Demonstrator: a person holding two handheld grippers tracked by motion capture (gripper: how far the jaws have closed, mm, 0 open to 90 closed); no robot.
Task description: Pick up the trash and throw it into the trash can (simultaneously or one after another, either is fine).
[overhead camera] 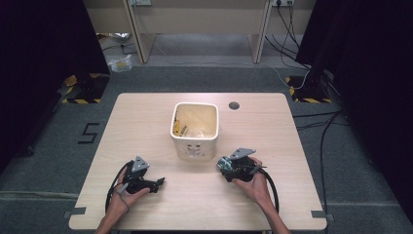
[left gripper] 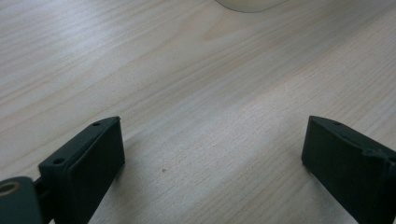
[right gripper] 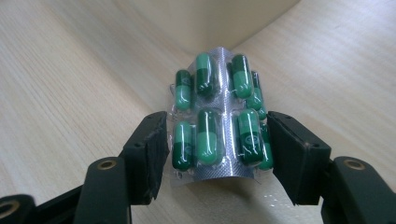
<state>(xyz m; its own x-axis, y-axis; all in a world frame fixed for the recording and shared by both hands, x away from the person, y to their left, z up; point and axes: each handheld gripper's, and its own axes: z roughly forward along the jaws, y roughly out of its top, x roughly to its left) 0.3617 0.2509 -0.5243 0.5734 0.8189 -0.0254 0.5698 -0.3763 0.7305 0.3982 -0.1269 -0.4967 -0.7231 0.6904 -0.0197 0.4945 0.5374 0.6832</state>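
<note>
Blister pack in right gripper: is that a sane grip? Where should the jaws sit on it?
Reasonable as held. The right gripper pinches the blister pack across its two long foil edges near the lower end, bowing the sheet. Grip those thin side margins, coming in lengthwise from the short end; the domed green capsules make the faces a poor, slippery surface.

Wooden table (overhead camera: 146,122); cream bin (overhead camera: 194,130)

The bench (overhead camera: 146,122) is pale wood-grain laminate, smooth and matt. The blister pack (right gripper: 217,116) is crinkled silvery foil under glossy clear plastic, holding shiny green capsules. The right gripper (right gripper: 217,149) has matt black plastic jaws with brass-coloured screw inserts. The bin (overhead camera: 194,139) looks like smooth cream plastic.
</note>
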